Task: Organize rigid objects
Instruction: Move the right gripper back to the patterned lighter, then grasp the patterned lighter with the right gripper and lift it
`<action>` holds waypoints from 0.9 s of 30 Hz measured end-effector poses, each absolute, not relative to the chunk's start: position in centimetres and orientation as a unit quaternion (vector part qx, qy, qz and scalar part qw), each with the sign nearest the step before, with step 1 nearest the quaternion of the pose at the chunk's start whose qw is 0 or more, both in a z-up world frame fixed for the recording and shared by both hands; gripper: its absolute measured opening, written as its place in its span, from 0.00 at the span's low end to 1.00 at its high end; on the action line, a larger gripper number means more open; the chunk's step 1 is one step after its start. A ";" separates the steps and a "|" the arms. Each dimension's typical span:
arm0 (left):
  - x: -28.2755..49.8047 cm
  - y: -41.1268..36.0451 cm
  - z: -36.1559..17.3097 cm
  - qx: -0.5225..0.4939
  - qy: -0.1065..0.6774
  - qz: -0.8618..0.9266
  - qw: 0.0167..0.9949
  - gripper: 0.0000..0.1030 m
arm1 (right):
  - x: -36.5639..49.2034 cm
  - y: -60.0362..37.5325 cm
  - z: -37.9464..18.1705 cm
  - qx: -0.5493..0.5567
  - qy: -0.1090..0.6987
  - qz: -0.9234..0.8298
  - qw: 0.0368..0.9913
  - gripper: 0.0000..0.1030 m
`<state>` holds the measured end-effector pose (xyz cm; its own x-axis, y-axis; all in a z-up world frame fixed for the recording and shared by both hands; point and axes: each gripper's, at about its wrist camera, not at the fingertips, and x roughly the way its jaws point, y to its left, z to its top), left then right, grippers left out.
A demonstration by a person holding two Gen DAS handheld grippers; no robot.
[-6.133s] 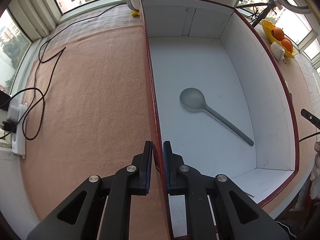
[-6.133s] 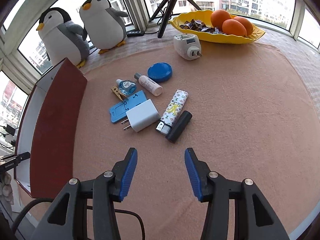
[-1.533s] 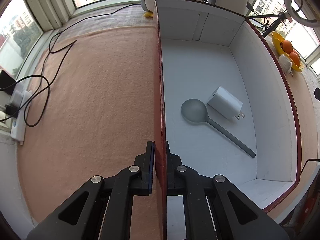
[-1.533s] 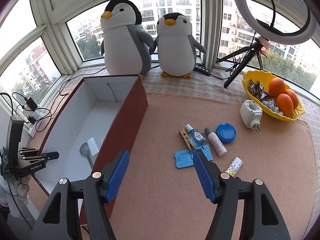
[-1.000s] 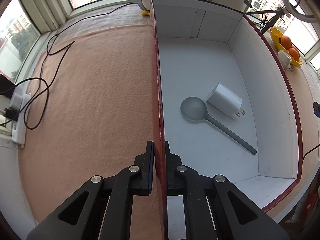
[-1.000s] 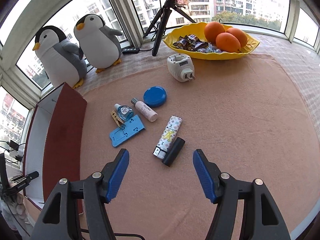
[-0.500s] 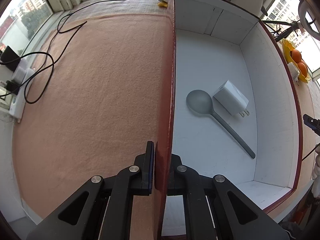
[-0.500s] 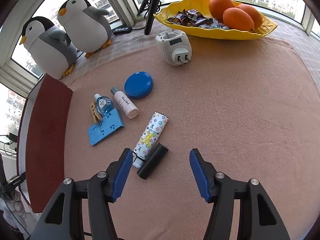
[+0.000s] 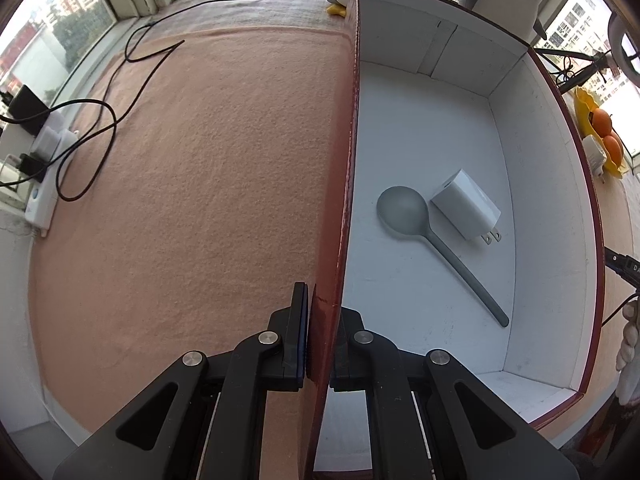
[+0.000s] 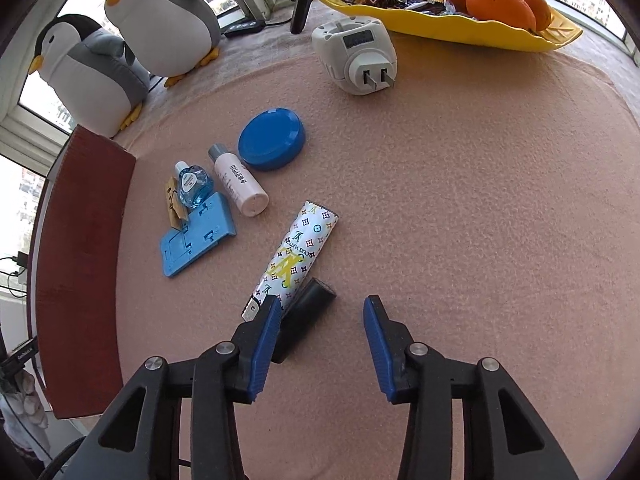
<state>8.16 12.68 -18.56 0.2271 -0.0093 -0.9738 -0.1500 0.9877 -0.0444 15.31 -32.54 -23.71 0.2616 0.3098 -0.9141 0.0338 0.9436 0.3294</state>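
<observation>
The right gripper has dropped low over the loose items since a second ago and its jaws are closing, with the black tube lying between them against the left pad, not yet pinched, just beside the patterned tube. Across the mat, the left gripper stays clamped on the box wall, steadying it. With the charger now in the box beside the spoon, the black tube looks like the next piece to go in.
</observation>
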 end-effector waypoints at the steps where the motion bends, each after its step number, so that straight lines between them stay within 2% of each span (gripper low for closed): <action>1: 8.2 12.6 -18.6 -0.063 0.620 0.042 0.781 0.06 | 15.2 -32.6 -23.7 0.147 0.601 0.086 0.781 0.38; 15: 8.4 11.8 -18.5 -0.019 0.628 -0.024 0.778 0.06 | 14.2 -31.5 -21.3 0.203 0.558 0.006 0.805 0.38; 27: 8.7 12.2 -18.4 -0.013 0.623 -0.054 0.781 0.07 | 16.6 -27.7 -22.2 0.196 0.577 -0.037 0.792 0.38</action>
<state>8.73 12.17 -18.39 0.2188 -0.1006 -0.9706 0.0678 0.9938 -0.0877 16.55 -27.74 -22.16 0.3314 0.1675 -0.9285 0.2858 0.9200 0.2680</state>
